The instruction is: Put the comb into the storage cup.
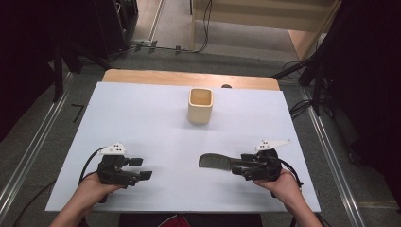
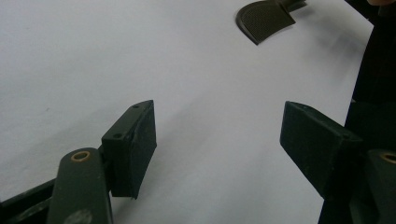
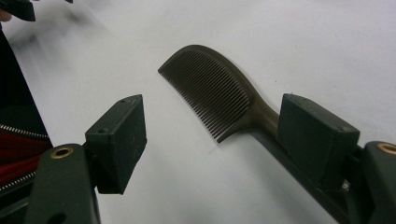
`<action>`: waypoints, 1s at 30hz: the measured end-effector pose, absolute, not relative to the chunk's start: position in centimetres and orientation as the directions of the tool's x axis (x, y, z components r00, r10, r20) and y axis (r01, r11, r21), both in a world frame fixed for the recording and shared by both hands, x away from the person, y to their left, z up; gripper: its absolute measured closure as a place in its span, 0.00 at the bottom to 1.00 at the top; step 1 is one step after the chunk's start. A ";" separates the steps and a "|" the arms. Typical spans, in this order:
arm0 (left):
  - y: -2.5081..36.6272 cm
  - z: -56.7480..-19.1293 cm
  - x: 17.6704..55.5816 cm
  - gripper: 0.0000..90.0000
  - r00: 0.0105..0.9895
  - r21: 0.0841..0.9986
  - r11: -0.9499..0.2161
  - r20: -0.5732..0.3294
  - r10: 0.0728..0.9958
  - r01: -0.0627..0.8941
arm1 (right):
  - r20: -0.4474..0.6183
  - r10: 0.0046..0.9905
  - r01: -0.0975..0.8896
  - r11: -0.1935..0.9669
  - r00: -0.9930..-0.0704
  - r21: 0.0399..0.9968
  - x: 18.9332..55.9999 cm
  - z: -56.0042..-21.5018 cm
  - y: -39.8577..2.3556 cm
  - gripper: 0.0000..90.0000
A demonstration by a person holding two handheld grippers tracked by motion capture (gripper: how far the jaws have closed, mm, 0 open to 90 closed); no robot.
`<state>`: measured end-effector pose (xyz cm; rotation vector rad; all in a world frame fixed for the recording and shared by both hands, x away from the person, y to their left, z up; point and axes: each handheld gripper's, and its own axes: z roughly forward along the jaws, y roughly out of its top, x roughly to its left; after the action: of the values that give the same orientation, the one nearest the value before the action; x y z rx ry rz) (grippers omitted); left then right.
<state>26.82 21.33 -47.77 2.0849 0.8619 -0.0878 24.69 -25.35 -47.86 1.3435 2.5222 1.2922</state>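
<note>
The right gripper view reveals the comb's (image 3: 212,95) fine teeth between the right gripper's (image 3: 212,140) wide-spread jaws, while the high view adds a beige cup (image 1: 200,106) and the left gripper (image 1: 140,168), also wide.

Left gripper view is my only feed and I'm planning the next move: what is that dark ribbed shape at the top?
Observer: A dark comb, lying flat on the white table.
Operator: Is the right gripper holding it?
Observer: No. The right gripper has its jaws open; the comb's handle runs past one jaw and isn't clamped.
Operator: Anything else on the table?
Observer: A cream square cup stands upright toward the far edge, beyond the comb.
</note>
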 end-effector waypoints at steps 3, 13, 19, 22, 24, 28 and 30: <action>21.3 -47.7 26.8 0.31 0.762 0.695 -0.394 -0.351 0.544 0.601 | 0.344 0.690 0.679 0.291 -0.637 0.674 24.6 -47.4 -25.1 0.25; 21.3 -47.7 26.8 0.31 0.757 0.692 -0.393 -0.350 0.551 0.606 | 0.337 0.666 0.662 0.318 -0.666 0.679 24.8 -46.1 -22.8 0.25; 21.3 -47.7 26.8 0.31 0.759 0.693 -0.395 -0.344 0.553 0.603 | 0.335 0.659 0.656 0.325 -0.674 0.681 25.2 -45.8 -21.8 0.25; 21.3 -47.7 26.8 0.32 0.766 0.697 -0.404 -0.331 0.551 0.592 | 0.335 0.657 0.657 0.328 -0.675 0.679 25.4 -45.7 -21.5 0.25; 21.3 -47.7 26.8 0.32 0.767 0.699 -0.402 -0.333 0.549 0.592 | 0.335 0.653 0.654 0.332 -0.679 0.680 25.7 -45.7 -21.0 0.25; 21.3 -47.7 26.8 0.32 0.764 0.697 -0.402 -0.334 0.552 0.595 | 0.330 0.653 0.654 0.340 -0.681 0.676 26.1 -45.6 -20.4 0.25; 21.3 -47.7 26.8 0.32 0.764 0.697 -0.402 -0.334 0.551 0.594 | 0.324 0.650 0.647 0.345 -0.687 0.680 26.3 -45.5 -20.1 0.25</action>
<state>26.83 21.30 -47.69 2.0909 0.8553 -0.0628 26.27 -20.09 -45.53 1.2408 2.5735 1.2981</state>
